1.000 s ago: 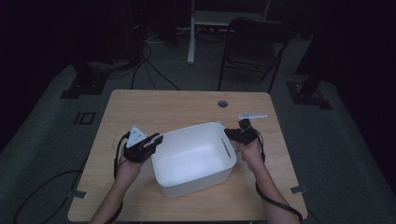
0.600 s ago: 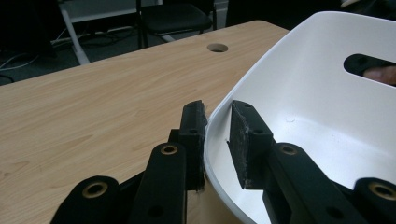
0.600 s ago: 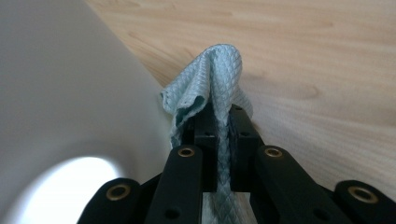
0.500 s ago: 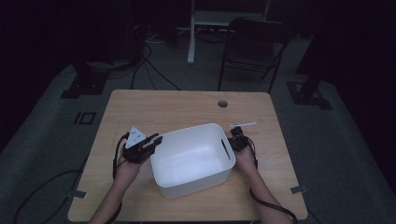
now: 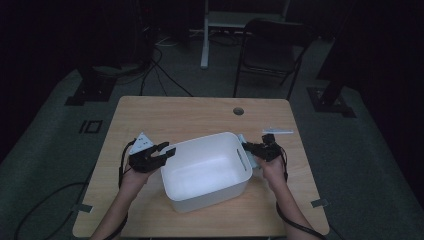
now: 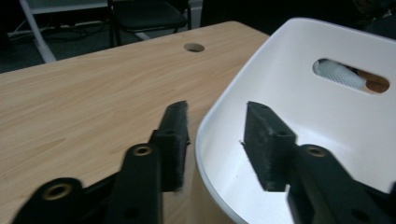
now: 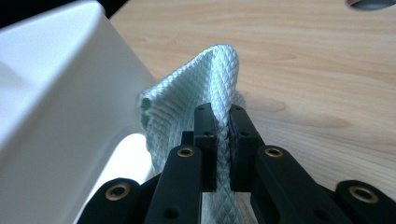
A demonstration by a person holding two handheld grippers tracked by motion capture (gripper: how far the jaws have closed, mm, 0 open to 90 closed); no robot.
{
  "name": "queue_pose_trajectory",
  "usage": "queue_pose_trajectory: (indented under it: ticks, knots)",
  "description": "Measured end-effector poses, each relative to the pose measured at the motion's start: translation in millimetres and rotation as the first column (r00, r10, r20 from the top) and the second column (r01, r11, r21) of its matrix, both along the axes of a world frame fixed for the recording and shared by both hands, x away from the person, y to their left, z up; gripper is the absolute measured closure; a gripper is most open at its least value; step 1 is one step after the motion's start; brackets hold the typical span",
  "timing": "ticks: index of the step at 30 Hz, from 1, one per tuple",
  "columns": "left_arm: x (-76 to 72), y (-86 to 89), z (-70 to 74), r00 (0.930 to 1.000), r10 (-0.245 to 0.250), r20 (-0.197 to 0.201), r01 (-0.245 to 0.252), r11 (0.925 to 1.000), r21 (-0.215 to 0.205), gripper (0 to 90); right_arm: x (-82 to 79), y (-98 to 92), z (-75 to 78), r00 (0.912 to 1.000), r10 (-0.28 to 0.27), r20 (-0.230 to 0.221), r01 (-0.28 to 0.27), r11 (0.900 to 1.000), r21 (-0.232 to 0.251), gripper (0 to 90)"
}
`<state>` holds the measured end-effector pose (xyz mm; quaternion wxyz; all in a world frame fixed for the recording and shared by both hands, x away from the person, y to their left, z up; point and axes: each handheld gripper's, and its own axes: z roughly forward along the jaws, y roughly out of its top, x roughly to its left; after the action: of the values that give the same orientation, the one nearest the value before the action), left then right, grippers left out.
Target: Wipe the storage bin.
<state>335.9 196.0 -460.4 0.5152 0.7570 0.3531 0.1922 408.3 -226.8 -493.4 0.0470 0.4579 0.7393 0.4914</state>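
The right tool (image 7: 223, 122) was clamped on a fold of pale green cloth (image 7: 187, 102), the jaws pressed tight together with the quilted fabric pinched between the pads. In the right gripper view the cloth stood up just beside the outer wall of the white tub (image 7: 56, 93), close against it, and hung above the wooden bench (image 7: 303, 60). From the high view the right tool (image 5: 252, 148) sat at the tub's right end, next to the handle slot, with the cloth (image 5: 243, 141) showing as a small pale patch there. Through that slot, in the left gripper view, a bit of the cloth (image 6: 338, 74) could be seen outside the tub (image 6: 280, 84).

The left tool (image 6: 212, 137) stood astride the tub's near rim, one pad outside the wall and one inside, with a clear gap on each side. Its jaws had just been opening, so it no longer pinched the rim and was open around it. In the high view the left tool (image 5: 162, 151) rested at the tub's left end.

As a judgement: the cloth had been picked up and brought to the tub (image 5: 205, 170), but it was not yet inside; the tub's interior looked bare. What seemed left was lifting the cloth over the rim and letting it go in the tub. A small flat white item (image 5: 277, 131) lay apart on the bench (image 5: 190, 115).
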Motion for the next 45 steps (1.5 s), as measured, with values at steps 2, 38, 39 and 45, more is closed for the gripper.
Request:
queue_pose_trajectory:
  ticks: [2,38,39,45]
  knots:
    - [2.3,0.8,0.4,0.9999,-0.016,0.001,0.016,0.9998,-0.010,55.0,-5.0,-5.0,4.6,0.9999,-0.008,0.015,0.008,1.000,0.011,84.4]
    - [-2.7,4.5,1.4,0.9995,0.022,-0.022,-0.022,0.9997,0.006,78.7,-46.5,-43.3,4.5,0.9972,-0.072,0.017,0.069,0.990,0.120,84.0]
    - [-0.6,4.3,2.2,0.9995,0.016,-0.027,-0.016,0.9999,0.007,78.0,-47.2,-43.4,4.5,0.9972,-0.072,0.021,0.069,0.990,0.121,84.0]
    - [8.6,2.1,0.8,0.9982,-0.025,-0.054,0.025,0.9997,-0.003,77.8,-52.4,-43.2,-1.4,0.9981,-0.062,0.005,0.061,0.992,0.114,84.0]
